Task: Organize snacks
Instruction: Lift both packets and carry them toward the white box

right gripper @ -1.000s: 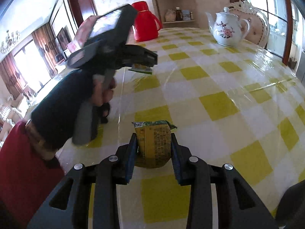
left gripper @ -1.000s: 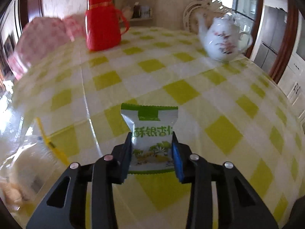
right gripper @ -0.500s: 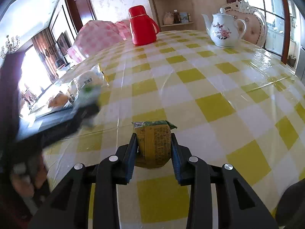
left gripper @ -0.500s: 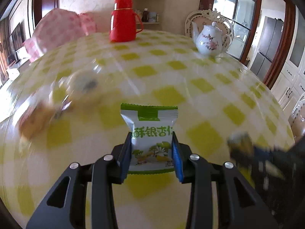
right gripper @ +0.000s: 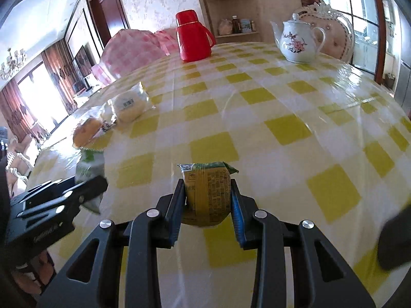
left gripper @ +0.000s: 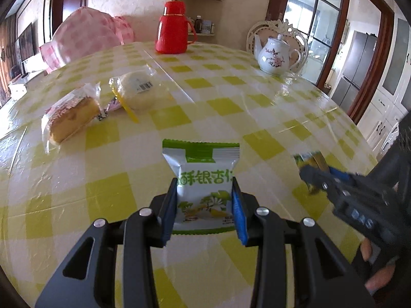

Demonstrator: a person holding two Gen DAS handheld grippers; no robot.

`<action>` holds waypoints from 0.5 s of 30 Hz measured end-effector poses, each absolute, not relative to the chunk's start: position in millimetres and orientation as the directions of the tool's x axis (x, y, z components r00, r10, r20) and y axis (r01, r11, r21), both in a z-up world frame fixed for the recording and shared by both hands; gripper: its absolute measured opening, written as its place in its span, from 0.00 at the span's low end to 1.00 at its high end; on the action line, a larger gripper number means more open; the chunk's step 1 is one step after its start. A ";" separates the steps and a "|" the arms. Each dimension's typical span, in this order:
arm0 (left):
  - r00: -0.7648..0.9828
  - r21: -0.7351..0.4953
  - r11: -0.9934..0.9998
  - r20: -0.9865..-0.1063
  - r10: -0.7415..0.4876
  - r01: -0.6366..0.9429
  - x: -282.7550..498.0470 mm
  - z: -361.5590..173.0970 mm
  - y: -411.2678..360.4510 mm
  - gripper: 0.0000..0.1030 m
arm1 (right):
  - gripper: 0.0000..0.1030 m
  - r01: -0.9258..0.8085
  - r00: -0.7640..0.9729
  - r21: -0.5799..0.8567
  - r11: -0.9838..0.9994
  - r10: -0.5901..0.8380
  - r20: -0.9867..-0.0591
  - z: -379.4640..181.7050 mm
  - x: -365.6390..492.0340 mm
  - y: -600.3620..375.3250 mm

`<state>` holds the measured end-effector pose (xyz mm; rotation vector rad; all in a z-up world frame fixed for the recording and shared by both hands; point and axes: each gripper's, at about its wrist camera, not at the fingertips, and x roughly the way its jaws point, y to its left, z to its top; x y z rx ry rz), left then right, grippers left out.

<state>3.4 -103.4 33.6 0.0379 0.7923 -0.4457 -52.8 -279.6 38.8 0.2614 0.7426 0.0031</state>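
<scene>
Foil risk: white-green packet (left gripper: 203,179) clenched in left tongs (left gripper: 204,205) may slip (glossy).
Right tongs (right gripper: 208,205): grasping yellow packet (right gripper: 208,190), could collide.

Four wrapped snacks in all — a white-and-green snack packet (left gripper: 203,184), a yellow-green snack packet (right gripper: 207,192), a wrapped slice of cake (left gripper: 70,116) and a wrapped round bun (left gripper: 137,91). Between the last two lies one small wrapper (left gripper: 113,105), its kind unclear. Two black grippers — the left gripper (left gripper: 204,205) and the right gripper (right gripper: 208,205). One red thermos jug (left gripper: 172,28), one white floral teapot (left gripper: 274,56), one pink checked cover (left gripper: 88,36), one table in a yellow-checked cloth (left gripper: 259,107).
</scene>
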 end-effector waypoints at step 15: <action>0.728 -0.137 0.930 -0.587 -0.353 0.340 -65.5 57.7 -62.9 0.38 | 0.33 -0.001 0.770 0.239 0.971 0.153 -0.619 54.4 -116.9 -224.4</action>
